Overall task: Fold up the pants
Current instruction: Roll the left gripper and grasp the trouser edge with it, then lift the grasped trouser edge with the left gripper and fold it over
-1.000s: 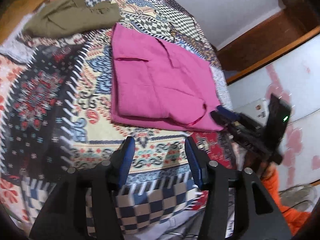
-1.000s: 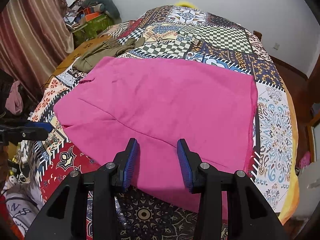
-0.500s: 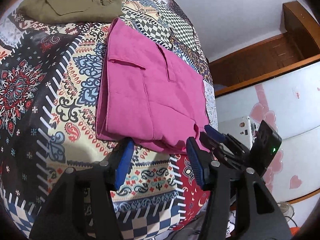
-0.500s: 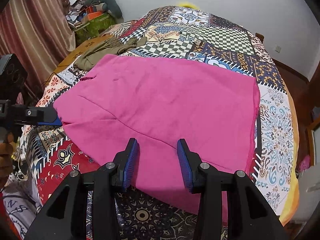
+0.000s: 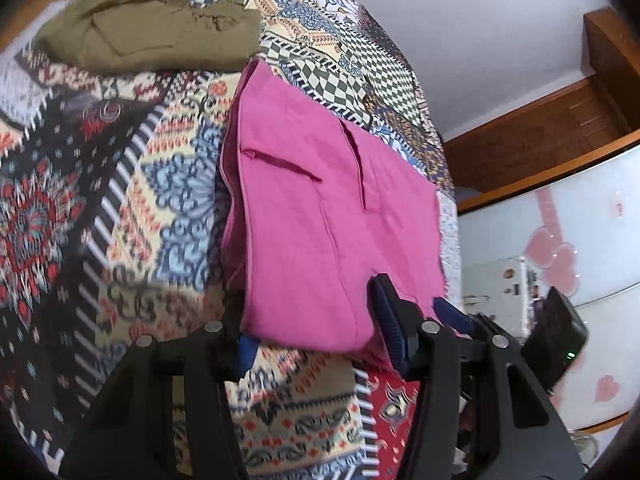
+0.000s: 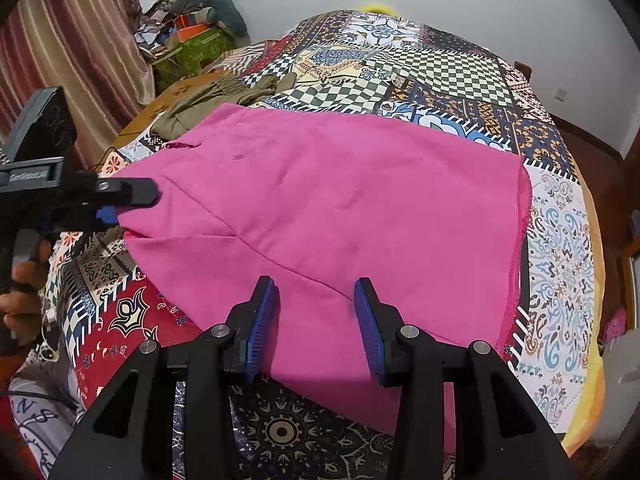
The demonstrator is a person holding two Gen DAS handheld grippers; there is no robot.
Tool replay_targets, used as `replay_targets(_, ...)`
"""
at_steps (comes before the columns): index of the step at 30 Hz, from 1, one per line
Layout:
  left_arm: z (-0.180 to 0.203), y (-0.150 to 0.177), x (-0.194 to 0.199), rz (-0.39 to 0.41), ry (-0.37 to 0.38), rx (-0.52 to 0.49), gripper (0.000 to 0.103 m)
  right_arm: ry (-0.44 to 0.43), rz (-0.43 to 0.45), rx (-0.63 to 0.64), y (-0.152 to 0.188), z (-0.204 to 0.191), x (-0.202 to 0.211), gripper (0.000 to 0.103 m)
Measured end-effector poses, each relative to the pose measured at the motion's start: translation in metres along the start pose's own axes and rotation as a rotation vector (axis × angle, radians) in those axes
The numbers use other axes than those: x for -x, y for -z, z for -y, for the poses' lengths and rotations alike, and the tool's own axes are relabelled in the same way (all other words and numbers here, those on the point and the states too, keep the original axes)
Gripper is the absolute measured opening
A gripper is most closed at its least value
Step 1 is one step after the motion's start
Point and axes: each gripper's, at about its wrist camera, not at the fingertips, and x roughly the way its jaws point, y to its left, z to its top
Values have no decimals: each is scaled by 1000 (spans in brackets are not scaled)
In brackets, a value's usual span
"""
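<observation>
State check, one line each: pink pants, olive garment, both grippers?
pink pants: folded, flat on the bed, near corner between the left jaws
olive garment: bunched, lying beyond the pink pants
left gripper: jaws open, straddling the pants' corner
right gripper: jaws open, over the pants' near edge

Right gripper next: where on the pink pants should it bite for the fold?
Take the pink pants at the near hem edge under the right gripper, coming in low from the bed's near side. That edge lies flat and free, while the left gripper already straddles the left corner.
</observation>
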Motion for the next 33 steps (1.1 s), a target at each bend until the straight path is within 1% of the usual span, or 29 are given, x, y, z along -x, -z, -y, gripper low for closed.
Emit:
replay_targets(2,5,-3,-3,8,-40,-36,47,-3,0,-3,0,1,0,38)
replay_targets(4,12,-4,-6,19,-88,-93,41,-3,0,-4,-1,1,0,38)
replay_targets(6,19,-2,-7,33,-120,-147,33,-3,-2,-3,-2,2,-1,39)
replay_targets(9,28,1,-3,72,-154,-222,29,-7,-6,-8,-3,3,-2,40)
replay_targets(12,35,5,5,107,-187,-280,28,-12,-11,-12,-4,4,-4,41)
replay_targets(17,39,8,24,171,-238,-326,27,-25,-20,9,-13,-2,-9,41)
replay_targets(20,35,13,37,204,-283,-346,27,-32,-24,40,-20,-11,-15,41)
replay_targets(25,27,22,48,233,-366,-388,27,-30,-49,116,-33,-32,-21,41)
replay_targets(27,24,24,51,240,-366,-389,27,-37,-56,118,-40,-37,-21,41)
replay_targets(30,23,24,53,247,-357,-397,27,-31,-35,98,-52,-42,-21,41)
replay_targets(33,27,26,54,257,-367,-424,27,-33,-22,85,-62,-48,-25,41)
